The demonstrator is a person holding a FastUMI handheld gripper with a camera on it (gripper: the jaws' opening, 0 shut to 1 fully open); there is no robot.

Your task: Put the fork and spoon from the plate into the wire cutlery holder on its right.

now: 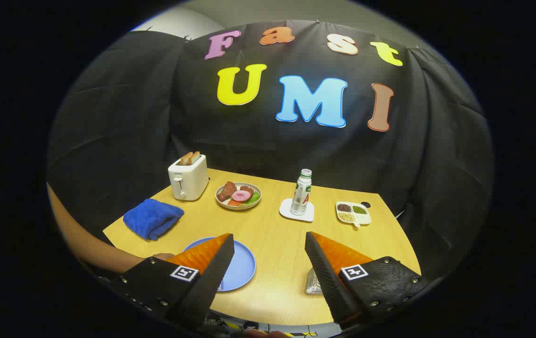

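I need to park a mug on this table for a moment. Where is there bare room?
Bare wood lies between the open hand-held gripper fingers, bordered by the blue plate, wire holder and bottle coaster. The far row, toaster to sectioned tray, is crowded.

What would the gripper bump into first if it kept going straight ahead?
Probably the bare wooden table. The open gripper points between the round blue plate and the wire cutlery holder. Farther on stands the capped bottle on its white coaster, though depth is unclear.
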